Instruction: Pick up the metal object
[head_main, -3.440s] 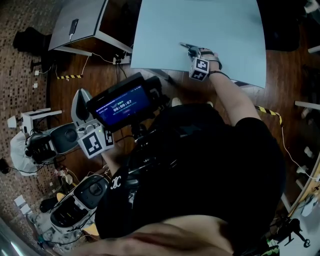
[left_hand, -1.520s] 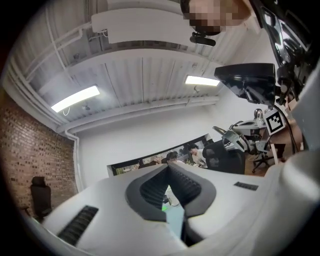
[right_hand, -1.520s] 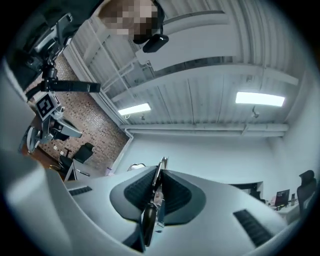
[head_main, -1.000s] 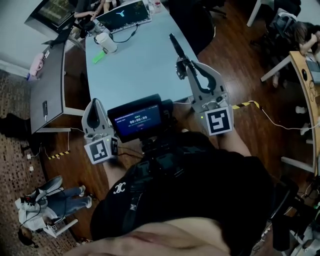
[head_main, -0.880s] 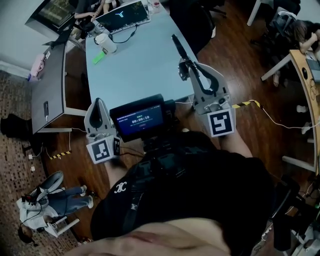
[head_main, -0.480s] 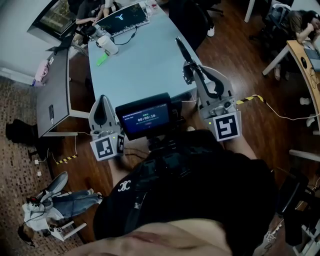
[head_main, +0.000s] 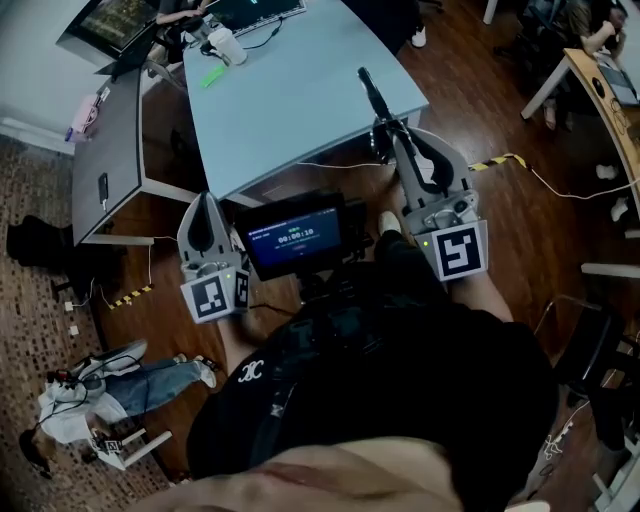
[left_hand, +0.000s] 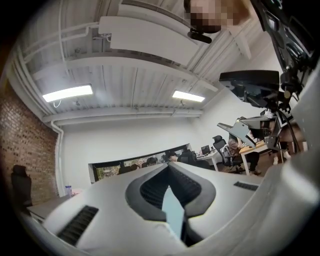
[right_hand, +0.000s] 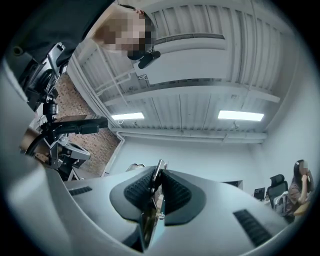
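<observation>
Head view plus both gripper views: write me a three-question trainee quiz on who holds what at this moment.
1. True or false: the metal object lies flat on the blue table.
2. Which holds the metal object? A: left gripper. B: right gripper. C: neither.
3. Fill in: the left gripper's fingers stand ____ (apart / together).

Key: 1 false, it is raised, clamped and sticking out past the fingertips. 2 B. 3 together.

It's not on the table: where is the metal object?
The metal object is clamped in the right gripper, right of centre in the head view, raised over the blue table's near corner.
</observation>
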